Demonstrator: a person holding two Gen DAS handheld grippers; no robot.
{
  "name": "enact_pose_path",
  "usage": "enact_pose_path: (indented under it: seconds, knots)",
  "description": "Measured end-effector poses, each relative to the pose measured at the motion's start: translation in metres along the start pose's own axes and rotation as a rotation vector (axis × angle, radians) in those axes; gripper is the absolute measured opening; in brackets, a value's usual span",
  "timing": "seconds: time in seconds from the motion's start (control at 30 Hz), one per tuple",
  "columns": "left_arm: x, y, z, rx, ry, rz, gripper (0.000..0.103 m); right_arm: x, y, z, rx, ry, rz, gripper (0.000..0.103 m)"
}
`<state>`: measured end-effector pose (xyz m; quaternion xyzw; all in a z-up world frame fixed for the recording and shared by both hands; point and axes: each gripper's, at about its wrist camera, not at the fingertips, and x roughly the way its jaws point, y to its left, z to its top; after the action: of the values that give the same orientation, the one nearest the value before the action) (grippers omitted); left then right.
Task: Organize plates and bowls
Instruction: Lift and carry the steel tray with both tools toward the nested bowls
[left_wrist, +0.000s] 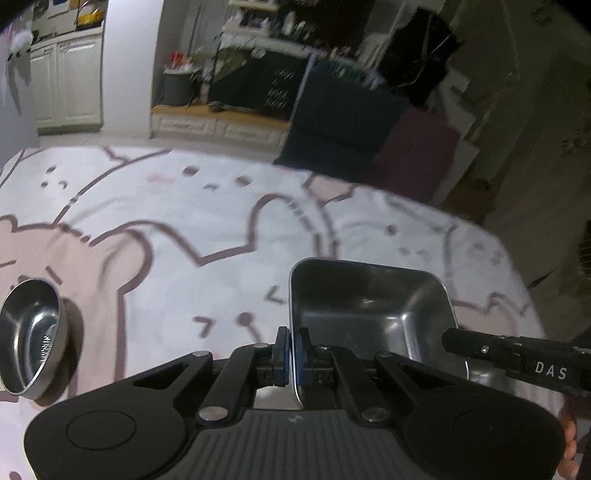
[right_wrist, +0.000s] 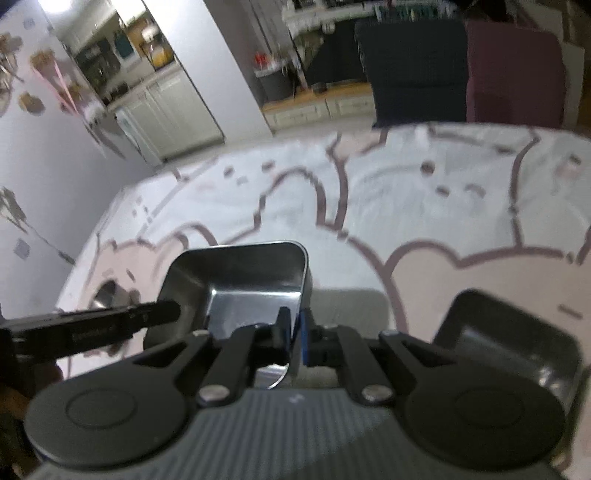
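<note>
The left gripper is being pinched onto the left wall of the square steel tray, the right gripper onto its right wall. The tray is being held over the cartoon-print tablecloth. Judged next: a level carry is being called for, toward the dark tray, with the round bowl left waiting.

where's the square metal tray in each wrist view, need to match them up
Left wrist: the square metal tray sits lower centre-right, its left wall clamped in the left gripper.
Right wrist: the same tray sits lower centre-left, its right wall clamped in the right gripper.
Shared landmark: the round steel bowl, at the left edge in both.
</note>
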<state>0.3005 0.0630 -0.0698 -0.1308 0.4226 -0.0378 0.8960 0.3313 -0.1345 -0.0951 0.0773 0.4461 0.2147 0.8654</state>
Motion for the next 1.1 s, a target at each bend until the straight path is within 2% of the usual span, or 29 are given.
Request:
enact_pose_path:
  seconds: [0.17, 0.33, 0.53, 0.73, 0.93, 1.1]
  knots:
    - [-0.020, -0.035, -0.016, 0.034, -0.019, -0.061, 0.004, -0.051, -0.015, -0.011, 0.006, -0.070, 0.001, 0.007]
    - [-0.027, -0.072, -0.041, 0.080, 0.008, -0.101, 0.004, -0.091, -0.033, -0.033, -0.001, -0.092, -0.042, 0.007]
    - [-0.021, -0.108, -0.078, 0.108, 0.097, -0.158, 0.006, -0.124, -0.066, -0.071, 0.019, -0.065, -0.106, 0.007]
    - [-0.006, -0.137, -0.112, 0.178, 0.184, -0.171, 0.007, -0.143, -0.092, -0.107, 0.036, -0.004, -0.166, 0.007]
    - [0.012, -0.159, -0.139, 0.214, 0.251, -0.168, 0.007, -0.143, -0.110, -0.130, 0.024, 0.077, -0.223, 0.007]
    - [0.024, -0.169, -0.148, 0.222, 0.285, -0.164, 0.008, -0.135, -0.125, -0.143, 0.030, 0.123, -0.266, 0.007]
